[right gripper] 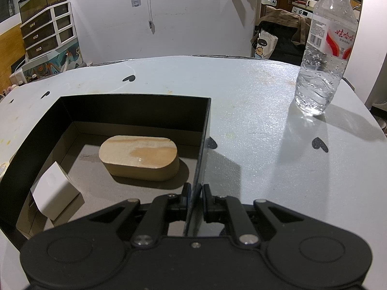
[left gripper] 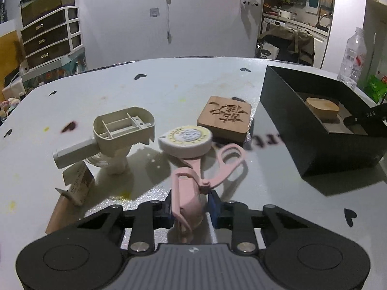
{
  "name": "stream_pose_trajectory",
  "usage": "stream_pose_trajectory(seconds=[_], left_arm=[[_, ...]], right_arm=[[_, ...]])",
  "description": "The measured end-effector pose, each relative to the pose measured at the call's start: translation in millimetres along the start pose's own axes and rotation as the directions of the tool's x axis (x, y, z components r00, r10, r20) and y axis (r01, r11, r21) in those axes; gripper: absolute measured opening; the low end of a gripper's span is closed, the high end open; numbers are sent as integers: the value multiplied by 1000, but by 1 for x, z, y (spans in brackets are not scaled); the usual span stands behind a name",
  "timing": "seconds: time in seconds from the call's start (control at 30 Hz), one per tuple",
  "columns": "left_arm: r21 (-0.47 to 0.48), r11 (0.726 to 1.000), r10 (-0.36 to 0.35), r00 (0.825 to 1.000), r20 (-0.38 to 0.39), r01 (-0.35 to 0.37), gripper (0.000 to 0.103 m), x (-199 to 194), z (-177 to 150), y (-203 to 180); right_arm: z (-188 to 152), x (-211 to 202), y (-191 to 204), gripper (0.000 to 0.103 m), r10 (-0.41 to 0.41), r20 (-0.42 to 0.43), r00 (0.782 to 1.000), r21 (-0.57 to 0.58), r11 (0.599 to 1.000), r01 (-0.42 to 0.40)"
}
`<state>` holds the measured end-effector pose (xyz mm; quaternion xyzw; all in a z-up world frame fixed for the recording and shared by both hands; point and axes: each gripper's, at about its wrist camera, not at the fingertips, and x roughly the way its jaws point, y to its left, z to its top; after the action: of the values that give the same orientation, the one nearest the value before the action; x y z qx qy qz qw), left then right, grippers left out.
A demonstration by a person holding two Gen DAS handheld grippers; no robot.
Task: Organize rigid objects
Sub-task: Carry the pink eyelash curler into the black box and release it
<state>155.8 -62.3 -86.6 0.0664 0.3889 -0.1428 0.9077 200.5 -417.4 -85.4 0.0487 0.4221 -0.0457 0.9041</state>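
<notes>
White table [left gripper: 169,91]: left tongs [left gripper: 191,207] clamp pink scissors [left gripper: 193,181], tape measure [left gripper: 185,141] touching; right tongs [right gripper: 195,199] pinch box wall [right gripper: 204,130].

pink scissors [left gripper: 193,188]: smooth matt plastic, between the left claw [left gripper: 193,207] pads
tape measure [left gripper: 185,141]: glossy white plastic case, printed paper-like face, just beyond the scissors
square block [left gripper: 223,118]: carved wood, matt
white part [left gripper: 121,133]: dull plastic, ribbed inside, left of the claw
surface [right gripper: 254,133]: pale, finely pebbled, slight sheen
black box [right gripper: 204,140]: matt card wall, grey board floor, its wall in the right claw [right gripper: 194,199]
oval block [right gripper: 140,157]: bare wood, matt
bottle [right gripper: 324,46]: clear glossy plastic
</notes>
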Motion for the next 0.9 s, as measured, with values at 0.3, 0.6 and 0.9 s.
stream_pose_trajectory(seconds=[0.3, 0.6, 0.9], left_arm=[[-190, 974, -132, 991, -10, 128, 22, -18, -10, -8], [-309, 896, -299, 948, 110, 318, 22, -53, -2, -25], [-222, 904, -320, 922, 216, 366, 22, -64, 40, -64]], right_arm=[[1, -2, 0, 9, 0, 2, 1000, -3, 1000, 0], [0, -1, -4, 9, 6, 5, 1000, 3, 1000, -6], [0, 0, -6, 9, 7, 8, 1000, 5, 1000, -7]])
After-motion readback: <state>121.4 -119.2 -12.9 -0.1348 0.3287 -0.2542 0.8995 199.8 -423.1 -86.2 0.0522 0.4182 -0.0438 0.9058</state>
